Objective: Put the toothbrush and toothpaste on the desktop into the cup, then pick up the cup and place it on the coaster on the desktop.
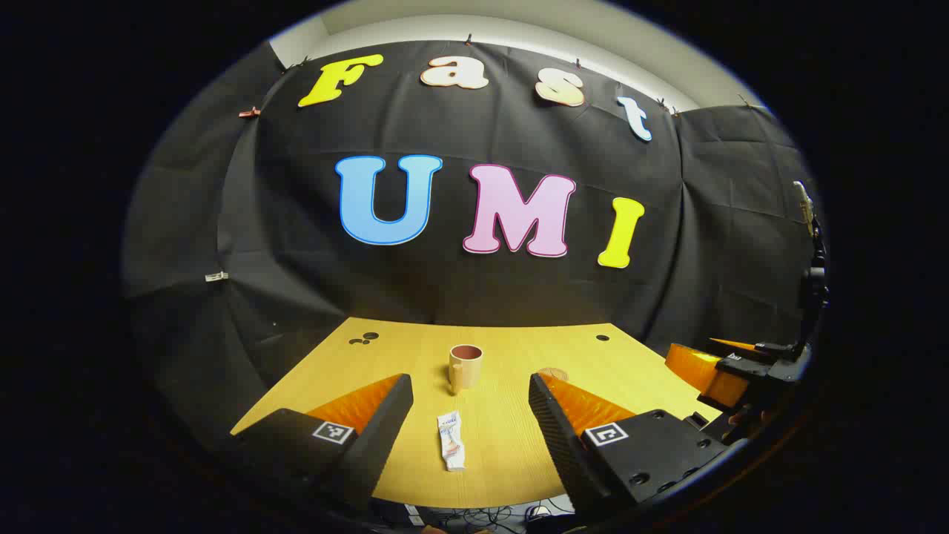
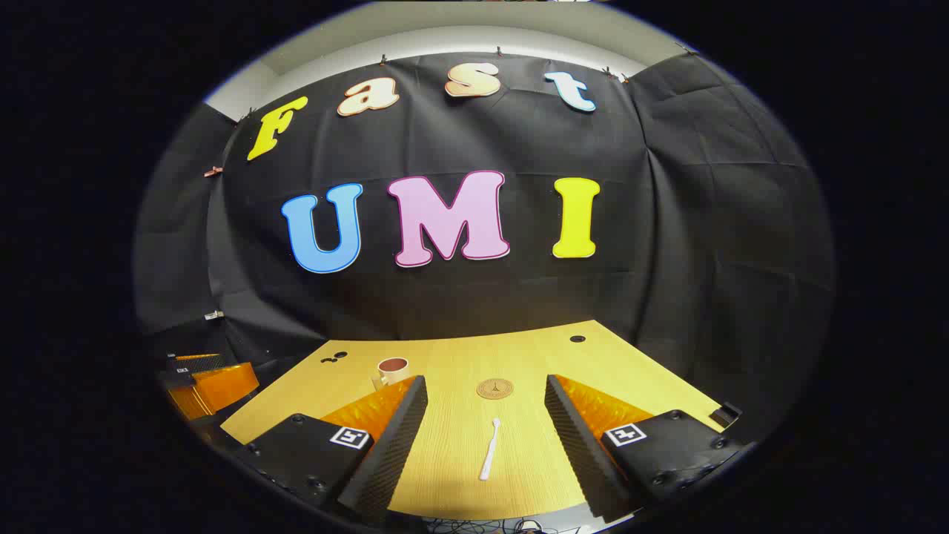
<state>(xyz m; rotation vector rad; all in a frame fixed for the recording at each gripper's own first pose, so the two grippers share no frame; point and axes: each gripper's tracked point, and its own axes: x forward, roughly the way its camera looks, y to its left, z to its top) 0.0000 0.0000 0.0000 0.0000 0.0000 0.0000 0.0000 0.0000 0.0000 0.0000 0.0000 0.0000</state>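
Spanning both views, the desk [image 1: 504,445] carries the cup [image 1: 465,367] upright near its middle, with the coaster [image 2: 494,389] flat to its right. Between the left gripper's [image 1: 470,397] spread fingers the toothpaste [image 1: 451,441] lies lengthwise, pointing toward the cup. Between the right gripper's [image 2: 485,400] spread fingers the toothbrush [image 2: 489,449] lies lengthwise, pointing toward the coaster.

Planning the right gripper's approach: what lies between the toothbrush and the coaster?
Bare desktop, in the right gripper view: nothing between the toothbrush and the coaster.
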